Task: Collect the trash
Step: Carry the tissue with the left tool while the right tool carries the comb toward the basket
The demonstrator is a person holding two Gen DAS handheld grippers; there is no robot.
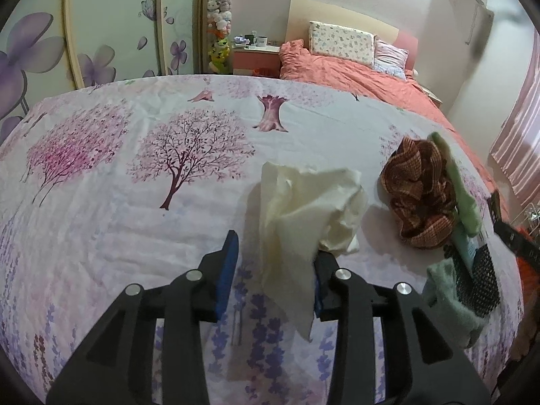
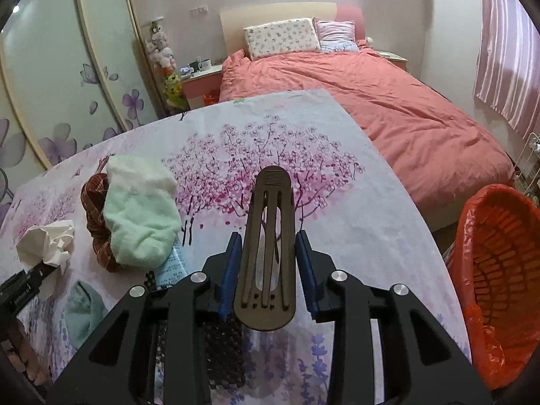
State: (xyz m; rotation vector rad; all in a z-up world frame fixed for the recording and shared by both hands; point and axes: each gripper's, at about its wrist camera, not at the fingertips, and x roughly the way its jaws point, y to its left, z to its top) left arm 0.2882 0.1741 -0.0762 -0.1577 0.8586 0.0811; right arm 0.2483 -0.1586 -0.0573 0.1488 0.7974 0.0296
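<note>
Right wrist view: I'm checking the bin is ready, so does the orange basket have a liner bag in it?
Yes, the orange basket beside the table has a red-orange plastic bag draped over its rim.

A crumpled cream tissue (image 1: 303, 202) lay on the floral sheet (image 1: 118, 202) — a flat brown slotted paddle (image 2: 268, 246) hung tilted above it.

Between the black tongs with blue pads (image 2: 268, 253), a flat dark-brown slotted wooden piece (image 2: 268, 236) shows. Under them spreads the white cloth printed with pink blossom trees and purple lavender (image 2: 337, 202). Left of the tongs sit a mint-green fluffy towel (image 2: 141, 216), a rust-brown woven checked cloth (image 2: 96, 216) and a cream crumpled tissue (image 2: 47, 243). Right of them stands an orange woven-pattern basket lined with orange plastic (image 2: 499, 270). Beyond lies a coral-pink bedspread (image 2: 388, 101).
</note>
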